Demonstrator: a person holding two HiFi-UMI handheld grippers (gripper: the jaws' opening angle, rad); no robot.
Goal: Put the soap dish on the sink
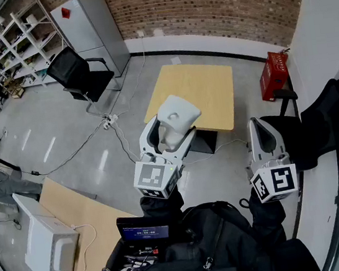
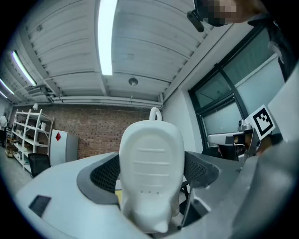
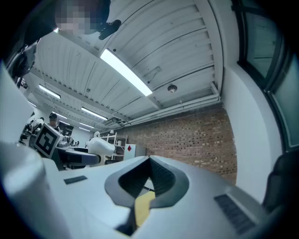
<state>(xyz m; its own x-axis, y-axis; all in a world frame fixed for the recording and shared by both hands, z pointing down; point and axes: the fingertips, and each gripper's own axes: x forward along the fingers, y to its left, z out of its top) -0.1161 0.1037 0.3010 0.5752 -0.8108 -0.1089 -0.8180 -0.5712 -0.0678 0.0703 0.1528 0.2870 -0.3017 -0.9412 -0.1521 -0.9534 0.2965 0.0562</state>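
Observation:
The white soap dish [image 1: 176,117] sits between the jaws of my left gripper [image 1: 168,135], held up in the air above the floor. In the left gripper view the soap dish [image 2: 152,163] fills the middle, its ribbed face toward the camera, and the dark pads [image 2: 105,175] press on both its sides. My right gripper [image 1: 264,140] hangs to the right at about the same height, with nothing in it. In the right gripper view my right gripper [image 3: 149,179] has its jaws together at the tips. No sink shows in any view.
A light wooden table [image 1: 195,93] stands ahead below the grippers, a red crate [image 1: 273,73] to its right. A black office chair [image 1: 79,72], a grey cabinet [image 1: 88,27] and shelves [image 1: 14,34] stand at the far left. A white appliance [image 1: 47,243] sits on a second wooden table [image 1: 84,216].

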